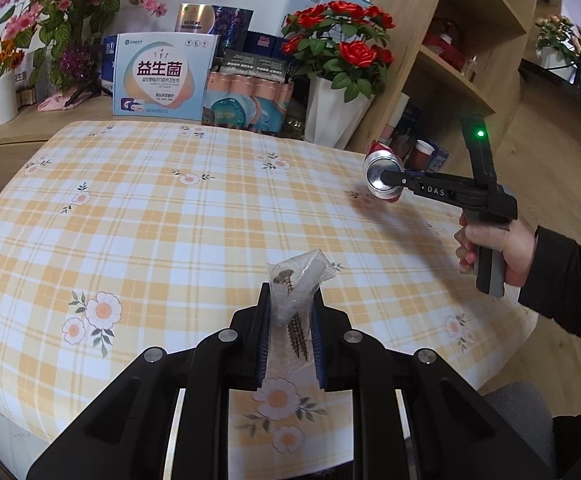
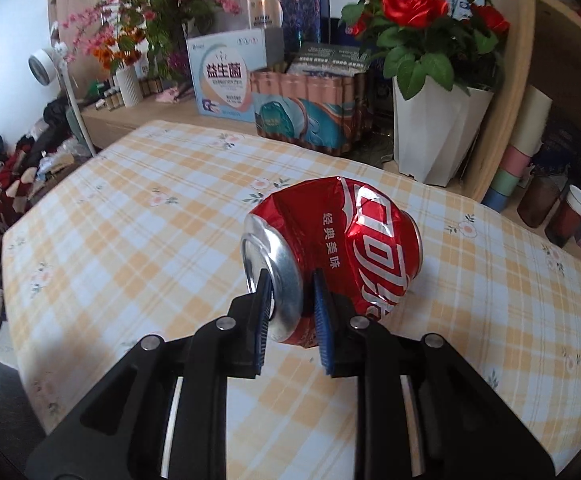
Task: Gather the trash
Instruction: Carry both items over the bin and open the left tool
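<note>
- The table (image 1: 138,216), under a yellow checked cloth with flowers, fills the middle of both views.
- White pot of red roses (image 2: 434,128) stands at the upper right of the right wrist view, off the table's far edge.
- Right claw (image 2: 290,304) is clenched on a crushed red can (image 2: 354,240), pinching its silver rim, lifted above the cloth at frame centre.
- Left claw (image 1: 290,320) grips a clear plastic bag of screws (image 1: 296,284), low in frame centre.

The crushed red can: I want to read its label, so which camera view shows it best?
The right wrist view: the crushed red can fills the middle, its white lettering legible, pinched at its rim by the right tongs. The left wrist view shows it small, mostly its silver end.
</note>
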